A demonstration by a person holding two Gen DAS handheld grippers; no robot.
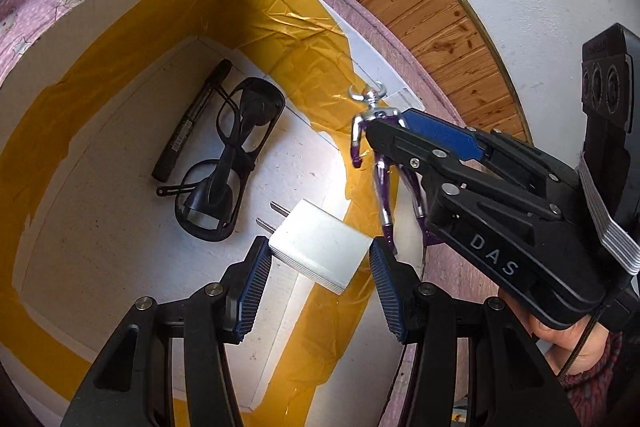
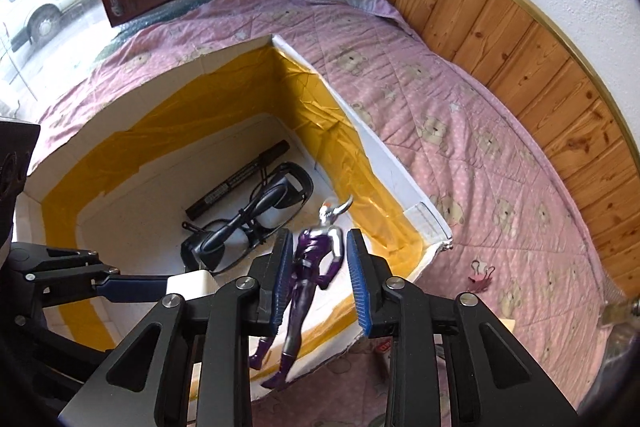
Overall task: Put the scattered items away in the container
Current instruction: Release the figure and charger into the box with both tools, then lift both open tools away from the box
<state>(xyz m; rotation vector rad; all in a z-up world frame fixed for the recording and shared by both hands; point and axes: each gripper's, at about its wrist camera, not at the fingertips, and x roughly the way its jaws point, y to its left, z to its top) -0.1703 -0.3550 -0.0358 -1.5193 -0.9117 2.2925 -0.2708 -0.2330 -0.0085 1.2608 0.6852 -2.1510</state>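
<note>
The left gripper (image 1: 318, 263) was clamped on a white charger (image 1: 320, 247) above the box (image 1: 120, 11). The right gripper (image 2: 318, 277) held a purple-and-silver figure (image 2: 310, 267) by the torso over the box's near wall, its pads pressed to the figure's sides. Black glasses (image 1: 228, 155) and a marker (image 1: 192, 119) lay touching on the box floor. The box sat on a pink quilt (image 2: 460, 131).

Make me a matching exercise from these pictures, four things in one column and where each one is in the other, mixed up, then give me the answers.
Things:
1. white charger
2. purple and silver figure
3. black marker
4. small pink clip

Places:
A. on the pink quilt, outside the box
B. between the left claw's pads
C. on the box floor beside the glasses
D. between the right claw's pads

Pairs: 1-B, 2-D, 3-C, 4-A
</note>
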